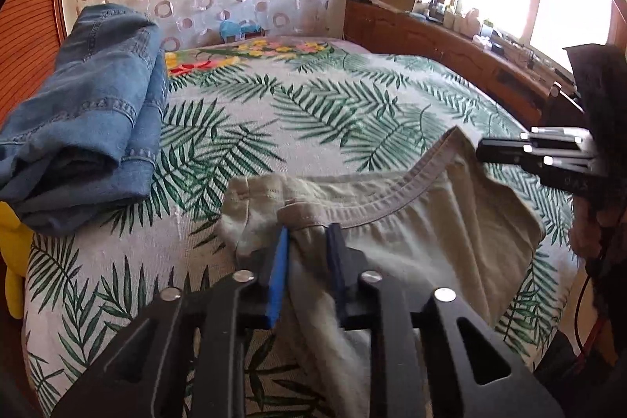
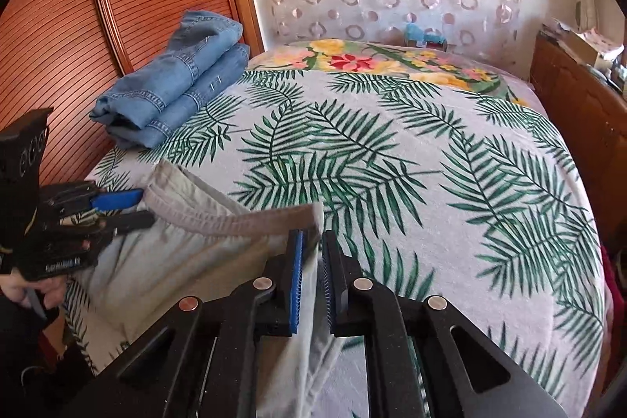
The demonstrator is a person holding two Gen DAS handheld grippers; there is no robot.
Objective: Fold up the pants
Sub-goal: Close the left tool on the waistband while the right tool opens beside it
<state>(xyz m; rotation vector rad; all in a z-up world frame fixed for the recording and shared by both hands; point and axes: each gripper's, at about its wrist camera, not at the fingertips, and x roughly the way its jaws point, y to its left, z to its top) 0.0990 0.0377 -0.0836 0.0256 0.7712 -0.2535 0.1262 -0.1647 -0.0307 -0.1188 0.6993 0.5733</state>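
Pale beige pants (image 1: 431, 222) hang by the waistband between my two grippers at the near edge of the bed. My left gripper (image 1: 307, 234) is shut on one end of the waistband; it also shows in the right wrist view (image 2: 147, 208) at the left. My right gripper (image 2: 313, 241) is shut on the other end of the waistband (image 2: 250, 220); it shows in the left wrist view (image 1: 480, 151) at the right. The rest of the pants (image 2: 156, 261) droops below the held band.
The bed (image 2: 392, 163) has a palm-leaf cover. A folded pair of blue jeans (image 1: 86, 116) (image 2: 176, 81) lies at its far left by a wooden wardrobe (image 2: 98, 6). A cluttered wooden cabinet (image 1: 450, 42) runs along the right side under a window.
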